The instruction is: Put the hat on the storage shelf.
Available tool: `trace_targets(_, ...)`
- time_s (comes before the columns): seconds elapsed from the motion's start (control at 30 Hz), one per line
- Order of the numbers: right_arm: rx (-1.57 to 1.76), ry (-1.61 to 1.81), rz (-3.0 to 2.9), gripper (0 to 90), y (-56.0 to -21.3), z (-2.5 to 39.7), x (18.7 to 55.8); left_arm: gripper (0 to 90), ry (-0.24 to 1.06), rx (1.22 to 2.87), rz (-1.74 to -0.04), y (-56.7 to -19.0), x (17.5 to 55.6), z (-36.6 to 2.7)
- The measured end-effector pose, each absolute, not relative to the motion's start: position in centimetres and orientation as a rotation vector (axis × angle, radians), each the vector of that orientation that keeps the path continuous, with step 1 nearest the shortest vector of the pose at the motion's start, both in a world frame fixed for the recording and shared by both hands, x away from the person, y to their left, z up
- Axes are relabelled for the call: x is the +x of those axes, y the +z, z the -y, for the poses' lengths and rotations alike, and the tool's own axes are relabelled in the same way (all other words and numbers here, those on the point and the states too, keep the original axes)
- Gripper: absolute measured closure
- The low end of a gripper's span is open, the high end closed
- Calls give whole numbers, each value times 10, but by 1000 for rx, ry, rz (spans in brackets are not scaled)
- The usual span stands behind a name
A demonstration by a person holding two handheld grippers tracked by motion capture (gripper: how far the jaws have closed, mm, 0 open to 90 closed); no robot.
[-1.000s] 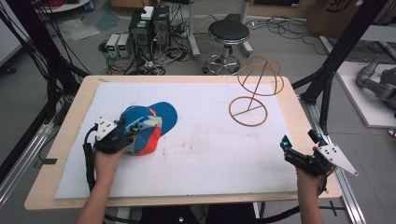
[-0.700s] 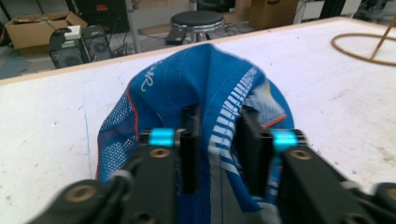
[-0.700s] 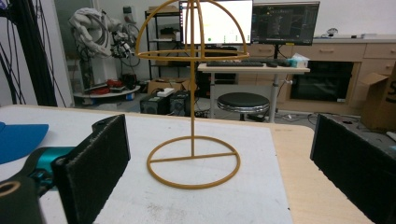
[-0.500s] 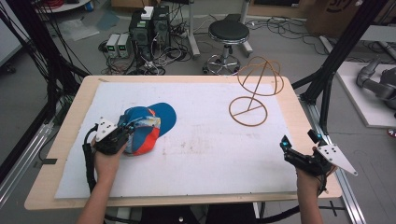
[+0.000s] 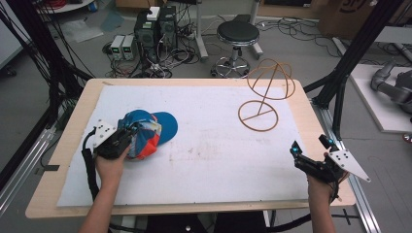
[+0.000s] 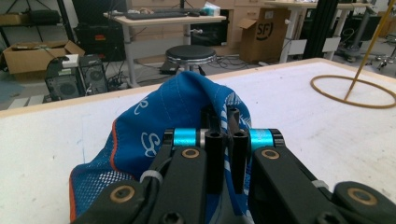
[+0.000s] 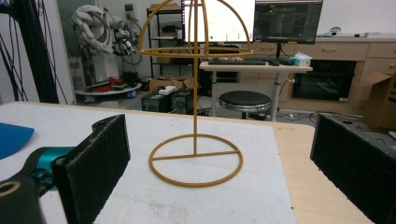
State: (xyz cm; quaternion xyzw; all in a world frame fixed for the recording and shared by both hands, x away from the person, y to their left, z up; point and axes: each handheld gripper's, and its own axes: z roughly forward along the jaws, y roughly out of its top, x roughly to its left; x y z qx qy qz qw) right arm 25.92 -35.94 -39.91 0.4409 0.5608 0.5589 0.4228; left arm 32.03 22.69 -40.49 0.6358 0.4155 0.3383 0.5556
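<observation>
A: What has changed in the last second?

B: Very little. The left gripper (image 5: pixel 118 141) remains clamped on the blue and orange cap (image 5: pixel 145 131) at the near left of the white mat (image 5: pixel 204 160). The cap's crown looks slightly more bunched and raised than a second ago, while its brim lies on the mat in the same place. The right gripper (image 5: pixel 311 155) has not moved; it hovers at the near right edge of the table (image 5: pixel 77 121), jaws spread wide with nothing between them.

A: What does that mean for the work?

B: The grip on the cap seems settled, so a lift is probably the next step. The wire hat stand (image 5: pixel 265 94) at the far right, well apart from the cap, looks like the likely destination and stands bare.

A: What is hard to make out?

B: In the left gripper view the jaws are pressed together on a fold of cap (image 6: pixel 187 116) fabric, but I cannot tell how deep that fold goes. The gripper body hides the cap's near side. In the right gripper view the hat stand (image 7: pixel 196 154) has its dome cut off at the top, and only a blue sliver of the brim (image 7: pixel 14 137) shows at the left edge.
</observation>
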Motion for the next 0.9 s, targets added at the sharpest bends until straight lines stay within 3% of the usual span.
trace_targets(0.9,1104,1408,-1403,44,-399,358,263,889,793,1403,-928,-357,327,-199)
